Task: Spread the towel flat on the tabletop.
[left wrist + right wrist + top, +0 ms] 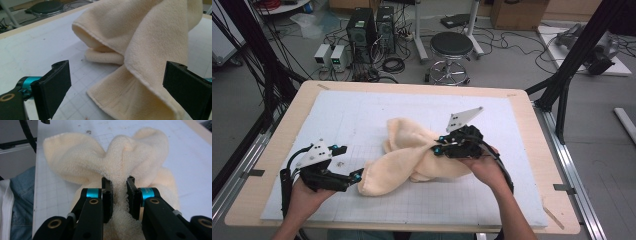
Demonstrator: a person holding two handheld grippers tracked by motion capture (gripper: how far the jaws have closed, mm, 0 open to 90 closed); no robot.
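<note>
Cables, two computer towers [373, 29] and one round black stool [451, 46] crowd the floor behind a wooden surface [522, 120] topped with one white gridded mat [362, 115]. On that mat lies a single cream towel [412, 155], rumpled and partly lifted, near the middle of the surface and a little toward the person's side.

Two claws are at work, one in each hand. The right claw [438, 148] is clenched on a bunched fold of the towel; the right gripper view shows the cloth pinched tight between the two black pads [107, 195], the rest of the towel spreading out beyond in soft lobes. The left claw [357, 175] is released: in the left gripper view its two pads [53, 87] stand wide apart, with a hemmed corner of the towel [150, 50] lying between them and touching neither.

From the high view, the left claw sits at the towel's near left end, the right claw at its right side. Only the gripper views reveal the towel's stitched hem and looped weave; the right gripper view also catches a blue denim leg [22, 202] beside the surface's edge.
</note>
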